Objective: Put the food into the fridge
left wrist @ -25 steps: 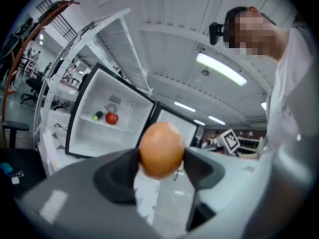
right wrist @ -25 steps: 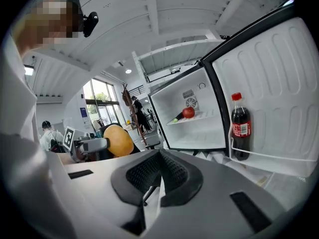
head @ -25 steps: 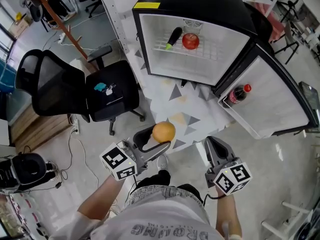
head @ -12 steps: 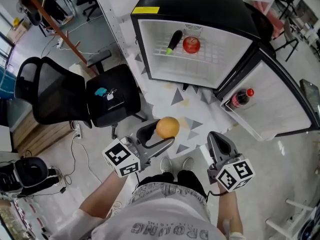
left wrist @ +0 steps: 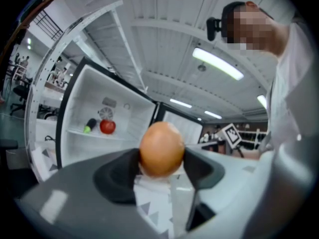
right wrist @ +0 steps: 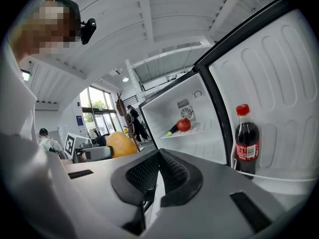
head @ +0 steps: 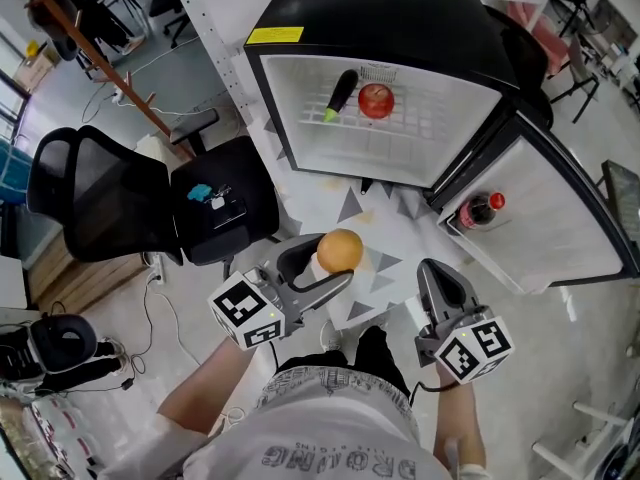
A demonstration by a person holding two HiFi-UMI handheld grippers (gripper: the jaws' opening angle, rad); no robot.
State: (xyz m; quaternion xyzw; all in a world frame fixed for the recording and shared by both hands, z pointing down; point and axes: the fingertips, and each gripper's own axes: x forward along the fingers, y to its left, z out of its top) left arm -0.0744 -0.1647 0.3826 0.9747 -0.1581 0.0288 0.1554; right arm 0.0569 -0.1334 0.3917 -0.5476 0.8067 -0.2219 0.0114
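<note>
My left gripper (head: pixel 335 265) is shut on an orange (head: pixel 340 250), held between its dark pads (left wrist: pixel 119 176) in front of the open fridge (head: pixel 380 118); the orange (left wrist: pixel 161 148) fills the middle of the left gripper view. On the fridge's wire shelf (head: pixel 420 118) lie a red apple (head: pixel 376 100) and a dark cucumber (head: pixel 339 95). A cola bottle (head: pixel 478 209) stands in the open door's rack. My right gripper (head: pixel 441 285) hangs to the right of the left one, jaws shut with nothing between them (right wrist: pixel 158 176).
A black office chair (head: pixel 130 203) with small items on its seat stands left of the fridge. The fridge door (head: pixel 560 208) swings open to the right. A patterned mat (head: pixel 390 233) lies on the floor before the fridge. Cables trail at lower left.
Both grippers and the orange have moved forward, closer to the open fridge. The grip on the orange is unchanged.
</note>
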